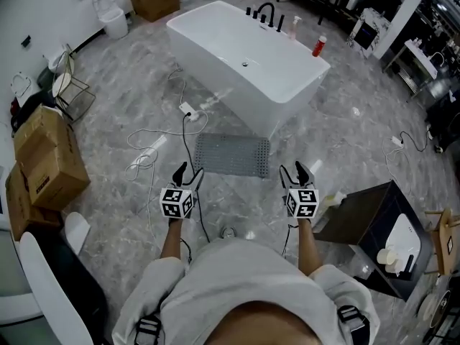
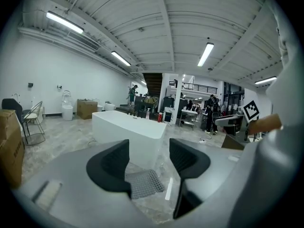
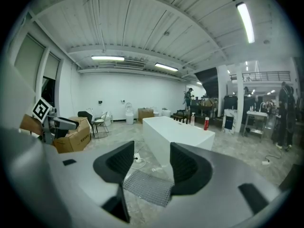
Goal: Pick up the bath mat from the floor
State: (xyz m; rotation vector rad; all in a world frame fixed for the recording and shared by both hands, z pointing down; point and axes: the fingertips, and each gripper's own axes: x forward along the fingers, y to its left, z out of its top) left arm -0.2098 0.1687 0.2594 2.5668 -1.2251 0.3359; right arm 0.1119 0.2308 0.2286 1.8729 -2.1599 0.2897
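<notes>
A grey perforated bath mat (image 1: 232,154) lies flat on the marble floor, right in front of the white bathtub (image 1: 246,62). My left gripper (image 1: 188,175) hangs in the air short of the mat's near left corner, open and empty. My right gripper (image 1: 297,173) is level with it, past the mat's near right corner, also open and empty. In the left gripper view the mat (image 2: 145,183) shows low between the jaws, with the tub (image 2: 128,132) behind. The right gripper view shows the mat (image 3: 148,186) below the jaws, far beyond them.
White cables and a power strip (image 1: 187,110) lie on the floor left of the mat. Cardboard boxes (image 1: 47,157) stand at the left, a dark cabinet (image 1: 366,225) at the right. A red bottle (image 1: 318,46) and black taps (image 1: 264,14) sit on the tub's far end.
</notes>
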